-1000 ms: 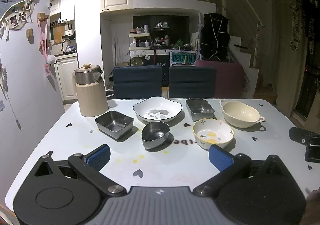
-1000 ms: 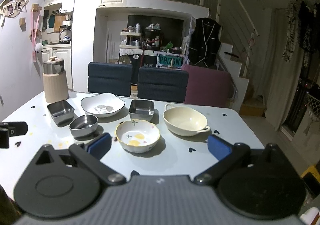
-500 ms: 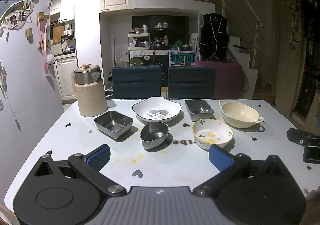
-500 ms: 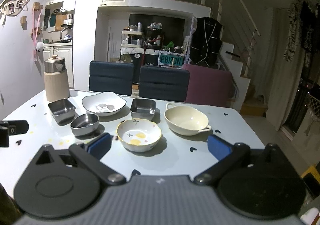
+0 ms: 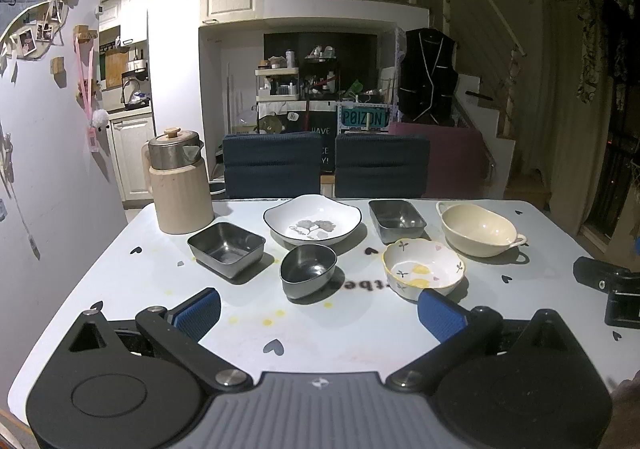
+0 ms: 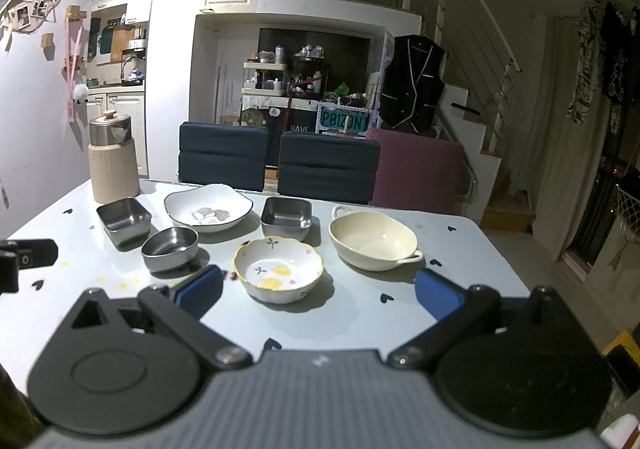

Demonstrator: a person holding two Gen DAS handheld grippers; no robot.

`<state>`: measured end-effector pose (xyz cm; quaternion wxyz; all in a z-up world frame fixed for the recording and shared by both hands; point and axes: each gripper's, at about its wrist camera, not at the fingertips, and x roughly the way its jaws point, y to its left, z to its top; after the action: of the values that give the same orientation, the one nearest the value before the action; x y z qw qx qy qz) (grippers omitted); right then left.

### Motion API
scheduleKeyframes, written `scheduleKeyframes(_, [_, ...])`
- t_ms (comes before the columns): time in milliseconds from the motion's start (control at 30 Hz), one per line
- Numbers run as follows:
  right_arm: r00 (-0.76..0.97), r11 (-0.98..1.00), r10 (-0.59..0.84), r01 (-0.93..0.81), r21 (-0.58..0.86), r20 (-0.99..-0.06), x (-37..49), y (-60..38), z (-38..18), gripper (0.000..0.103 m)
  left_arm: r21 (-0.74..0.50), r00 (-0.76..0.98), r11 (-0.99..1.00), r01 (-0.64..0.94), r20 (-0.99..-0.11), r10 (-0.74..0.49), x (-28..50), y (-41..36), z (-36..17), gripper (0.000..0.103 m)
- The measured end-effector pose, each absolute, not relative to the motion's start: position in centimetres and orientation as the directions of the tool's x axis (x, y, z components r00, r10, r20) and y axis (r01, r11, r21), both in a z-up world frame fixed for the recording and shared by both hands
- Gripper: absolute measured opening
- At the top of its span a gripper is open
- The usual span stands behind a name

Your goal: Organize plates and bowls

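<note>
A pale blue table (image 5: pixel 120 281) with small heart marks stands in a dim living room, with two dark blue chairs (image 5: pixel 272 163) and a purple one behind its far edge. At the far left corner stands a beige jug (image 5: pixel 180 185) with a metal lid. To its right, going along the table, is a square steel dish (image 5: pixel 226 249), then a round steel bowl (image 5: pixel 308 275) nearer to the middle, and behind it, close to the far edge, a white plate (image 5: pixel 314 219) with a dark rim. Next come a second square steel dish (image 5: pixel 396 219) near the far edge and, in front of it, a flowered bowl (image 5: pixel 422 273) with a yellow rim. Last, toward the right edge, is a cream bowl (image 5: pixel 478 229) with two handles. None of these dishes touches another.

The left gripper (image 5: pixel 318 307) hovers over the near edge with its jaws wide apart and holds nothing. The right gripper (image 6: pixel 318 285) is also spread wide and empty, and the flowered bowl lies just beyond its blue pads (image 6: pixel 200 285).
</note>
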<state>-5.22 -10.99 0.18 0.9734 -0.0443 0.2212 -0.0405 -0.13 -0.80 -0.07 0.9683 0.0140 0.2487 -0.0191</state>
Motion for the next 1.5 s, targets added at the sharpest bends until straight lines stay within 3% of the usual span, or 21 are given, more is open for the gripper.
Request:
scheduleKeyframes(633, [0.902, 0.993, -0.095, 0.059, -0.098, -0.42, -5.1, -11.0, 0.2, 0.103, 0.014, 0.884, 1.0, 0.025, -0.468, -0.015, -0.1, -0.5, 0.5, 0.103])
scheduleKeyframes(967, [0.929, 0.995, -0.063, 0.033, -0.089, -0.364, -4.1, -11.2, 1.7, 0.103, -0.001, 0.899, 1.0, -0.016, -0.439, 0.014, 1.0, 0.1, 2.4, 0.103])
scheduleKeyframes(1500, [0.957, 0.995, 0.075, -0.089, -0.038, -0.279, 5.4, -11.0, 6.9, 0.103, -0.09, 0.91, 0.989, -0.116, -0.408, 0.069, 12.1, 2.8, 7.6, 0.103])
